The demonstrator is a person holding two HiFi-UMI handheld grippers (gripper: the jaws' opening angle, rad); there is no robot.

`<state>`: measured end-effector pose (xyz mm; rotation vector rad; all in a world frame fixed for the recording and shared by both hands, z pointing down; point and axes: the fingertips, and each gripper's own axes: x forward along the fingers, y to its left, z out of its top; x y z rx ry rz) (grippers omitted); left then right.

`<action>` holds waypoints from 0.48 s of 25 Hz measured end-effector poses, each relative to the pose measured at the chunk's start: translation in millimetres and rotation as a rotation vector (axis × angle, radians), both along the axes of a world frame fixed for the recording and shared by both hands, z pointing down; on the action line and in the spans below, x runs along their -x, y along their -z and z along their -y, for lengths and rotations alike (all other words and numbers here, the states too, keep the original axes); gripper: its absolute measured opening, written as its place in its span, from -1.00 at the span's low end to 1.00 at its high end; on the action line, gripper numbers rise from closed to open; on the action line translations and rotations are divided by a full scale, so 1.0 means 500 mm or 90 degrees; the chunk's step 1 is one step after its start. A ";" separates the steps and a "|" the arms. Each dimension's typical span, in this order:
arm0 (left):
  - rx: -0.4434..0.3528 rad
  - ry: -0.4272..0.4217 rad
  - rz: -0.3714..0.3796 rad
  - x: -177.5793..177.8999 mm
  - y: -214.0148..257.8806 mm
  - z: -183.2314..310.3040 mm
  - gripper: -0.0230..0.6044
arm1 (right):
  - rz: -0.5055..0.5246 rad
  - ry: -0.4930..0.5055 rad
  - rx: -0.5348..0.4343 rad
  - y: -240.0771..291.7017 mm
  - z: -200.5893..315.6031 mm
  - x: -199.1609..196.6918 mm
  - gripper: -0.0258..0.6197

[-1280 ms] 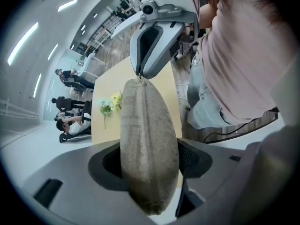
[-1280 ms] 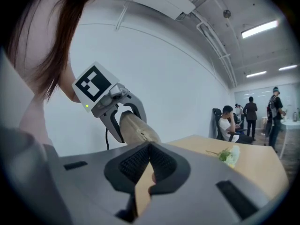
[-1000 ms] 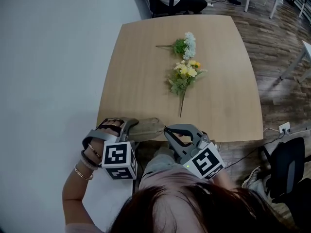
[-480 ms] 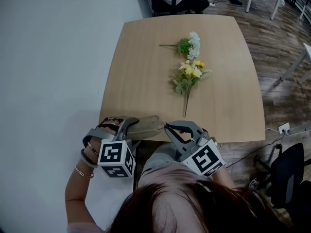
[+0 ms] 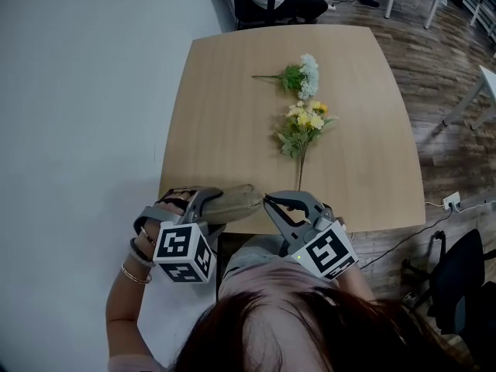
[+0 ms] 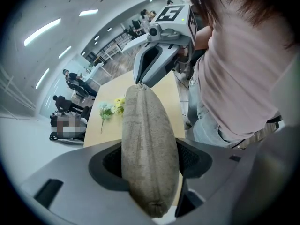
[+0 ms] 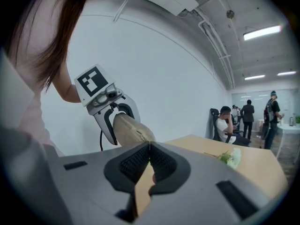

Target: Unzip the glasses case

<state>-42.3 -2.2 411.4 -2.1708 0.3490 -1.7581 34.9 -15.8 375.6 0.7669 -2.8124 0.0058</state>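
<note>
Taupe woven glasses case, spindle-shaped.

Looks like an open-plan office. Beyond the far edge of the light wooden table, a seated person in a black swivel chair. Right of the table, plank floor, power strip, another black chair. Left, plain white wall. Overhead, strip lights, exposed ducts.

At the table's near edge, the left gripper clasps a grey case; the right gripper's closed tips meet its right end. Farther off lie white flowers and yellow flowers.
</note>
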 end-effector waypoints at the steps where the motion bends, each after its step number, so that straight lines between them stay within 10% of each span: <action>1: 0.001 -0.003 -0.004 0.002 0.000 0.005 -0.03 | 0.000 -0.004 0.000 0.000 0.006 0.003 -0.87; 12: 0.023 -0.022 -0.073 0.022 -0.011 0.068 -0.03 | -0.015 -0.064 0.015 -0.033 0.091 0.019 -0.87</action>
